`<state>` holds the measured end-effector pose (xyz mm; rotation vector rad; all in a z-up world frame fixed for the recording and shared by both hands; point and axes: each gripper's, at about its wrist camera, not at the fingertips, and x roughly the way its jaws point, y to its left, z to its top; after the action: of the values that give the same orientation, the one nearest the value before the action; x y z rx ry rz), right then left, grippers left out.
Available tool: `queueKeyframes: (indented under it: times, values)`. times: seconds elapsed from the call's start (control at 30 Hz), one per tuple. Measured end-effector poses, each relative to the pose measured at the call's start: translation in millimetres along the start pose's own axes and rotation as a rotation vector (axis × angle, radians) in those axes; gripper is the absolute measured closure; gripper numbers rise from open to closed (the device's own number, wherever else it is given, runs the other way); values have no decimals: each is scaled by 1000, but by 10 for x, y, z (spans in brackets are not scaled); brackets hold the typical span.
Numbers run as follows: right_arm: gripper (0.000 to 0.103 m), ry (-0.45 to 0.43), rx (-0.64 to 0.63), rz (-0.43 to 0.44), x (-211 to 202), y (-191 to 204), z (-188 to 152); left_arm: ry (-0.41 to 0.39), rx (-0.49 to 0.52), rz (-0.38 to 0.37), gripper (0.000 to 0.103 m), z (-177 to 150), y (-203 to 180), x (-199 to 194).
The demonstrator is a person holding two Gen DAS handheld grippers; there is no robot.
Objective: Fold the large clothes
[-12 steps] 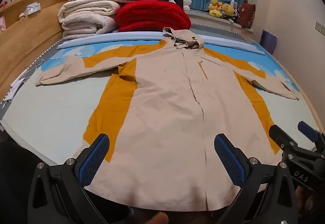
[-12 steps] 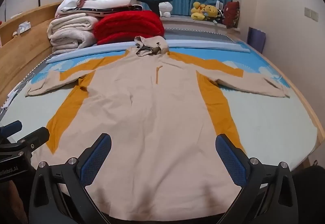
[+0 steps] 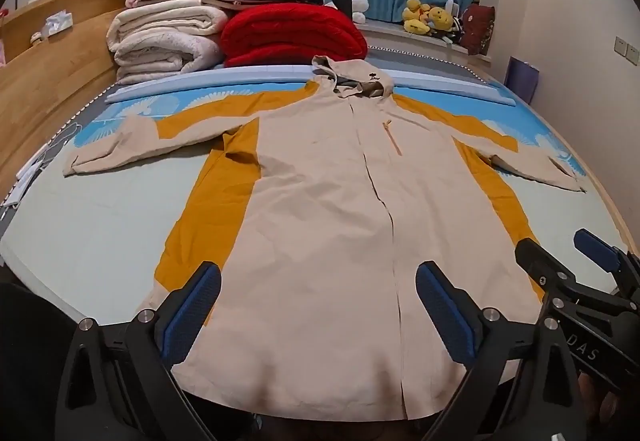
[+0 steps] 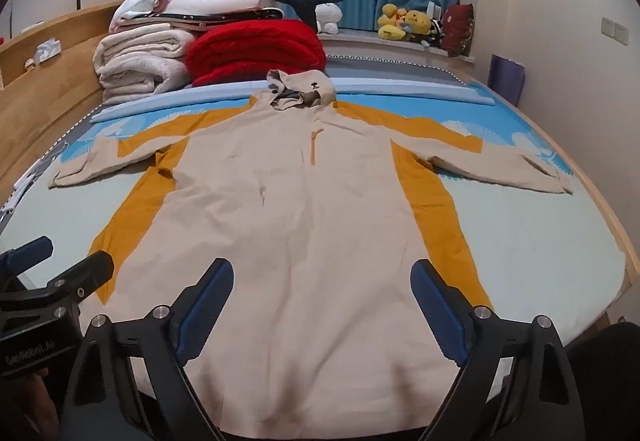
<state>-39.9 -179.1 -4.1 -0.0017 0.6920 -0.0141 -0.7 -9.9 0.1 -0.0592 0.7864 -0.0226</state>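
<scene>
Fingers (image 3: 192,305) spread wide above coat (image 3: 320,241) hem.

You get even, warm indoor light from overhead in both views, and the coat (image 3: 328,209) casts hardly any shadow on the bed (image 3: 92,233). Fisheye bending is strong, with black vignette corners at 10 and 2 o'clock. Focus holds at centre; the gripper bodies at 6 o'clock sit dark and soft.
</scene>
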Motion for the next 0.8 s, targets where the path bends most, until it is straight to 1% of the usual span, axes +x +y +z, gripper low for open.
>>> queueKeyframes:
  times: [0.07,0.1,0.13,0.27,0.53,0.8]
  values:
    - [13,-11,0,7,-26,-32,-33,-4,-3,-1,6,-5,8,-9]
    - [13,1,-9,4,-21,40,83,-4,-5,-2,6,-4,11,-8]
    - [13,2,-12,5,-24,66,127,-4,-5,-2,6,-3,10,-10]
    - [13,-1,-19,21,-45,84,161,-6,-9,-5,6,1,14,-13]
    - [13,-17,-46,27,-80,124,159,-6,-9,-6,6,9,5,-15]
    - [13,-19,-43,30,-79,156,138,-4,-11,-7,6,16,-1,-28]
